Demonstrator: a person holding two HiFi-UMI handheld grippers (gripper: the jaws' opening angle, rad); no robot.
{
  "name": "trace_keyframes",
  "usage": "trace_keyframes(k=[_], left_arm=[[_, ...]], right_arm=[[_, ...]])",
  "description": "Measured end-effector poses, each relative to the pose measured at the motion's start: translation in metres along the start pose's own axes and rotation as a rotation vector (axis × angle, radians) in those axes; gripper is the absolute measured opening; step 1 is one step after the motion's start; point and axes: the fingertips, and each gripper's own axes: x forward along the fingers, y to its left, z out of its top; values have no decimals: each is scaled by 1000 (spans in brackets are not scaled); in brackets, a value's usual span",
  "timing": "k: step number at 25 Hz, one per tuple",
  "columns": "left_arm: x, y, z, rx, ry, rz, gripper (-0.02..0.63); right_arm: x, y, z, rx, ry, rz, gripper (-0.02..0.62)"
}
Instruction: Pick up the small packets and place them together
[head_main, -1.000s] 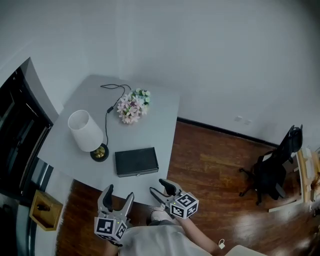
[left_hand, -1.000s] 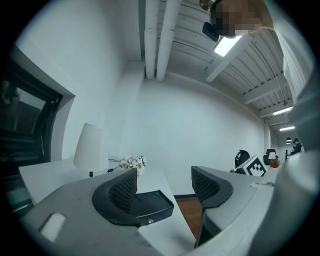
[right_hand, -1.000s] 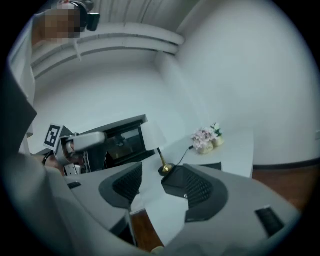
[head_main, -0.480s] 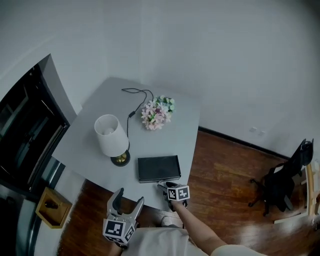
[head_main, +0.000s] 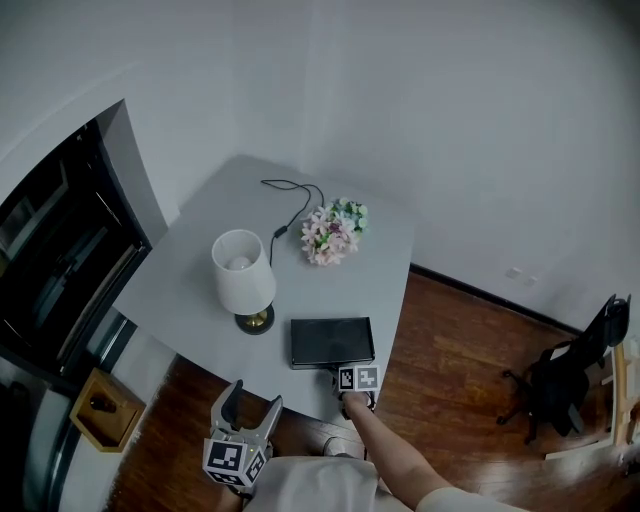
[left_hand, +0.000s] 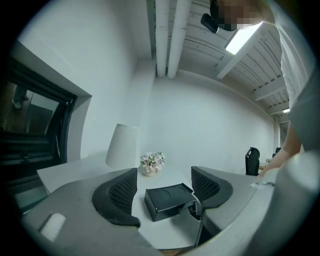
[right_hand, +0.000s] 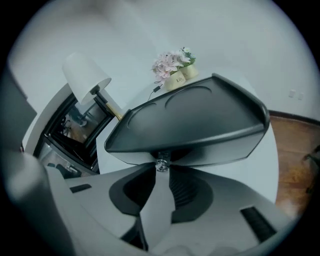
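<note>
Now, my right gripper (head_main: 348, 370) closing on small metal knob (right_hand: 161, 164) at black box (head_main: 332, 341) front edge, my left gripper (head_main: 252, 398) jaws apart, nothing between, near table (head_main: 190, 270) edge

The table (head_main: 190, 280) is smooth, matt grey. The black box (head_main: 332, 341) on it looks like satin plastic, with a small bright metal clasp (right_hand: 161, 165). The lamp shade (head_main: 243, 272) is matt white, perhaps cloth, over a shiny brass-coloured base (head_main: 256, 321). The floor (head_main: 450, 340) is glossy varnished wood. The left gripper (left_hand: 164, 172) has black, cross-hatched, rubbery pads (left_hand: 122, 190).
</note>
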Motion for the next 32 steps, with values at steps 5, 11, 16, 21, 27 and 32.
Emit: trace_keyframes(k=[5, 11, 16, 21, 27, 32], left_arm=[[4, -11, -5, -1, 16, -45, 345], [11, -20, -15, -17, 39, -85, 345], [19, -30, -18, -16, 54, -128, 345], [25, -38, -24, -15, 68, -153, 345], [30, -39, -26, -16, 76, -152, 345], [36, -33, -24, -11, 68, -146, 345]], right_arm=[[0, 3, -1, 11, -28, 3, 63], [-18, 14, -43, -17, 0, 30, 61], [-37, 23, -89, -45, 70, 49, 61], [-44, 25, -116, -76, 97, 52, 61], [-54, 19, -112, -44, 55, 51, 109], [-88, 31, -81, -63, -184, 150, 109]])
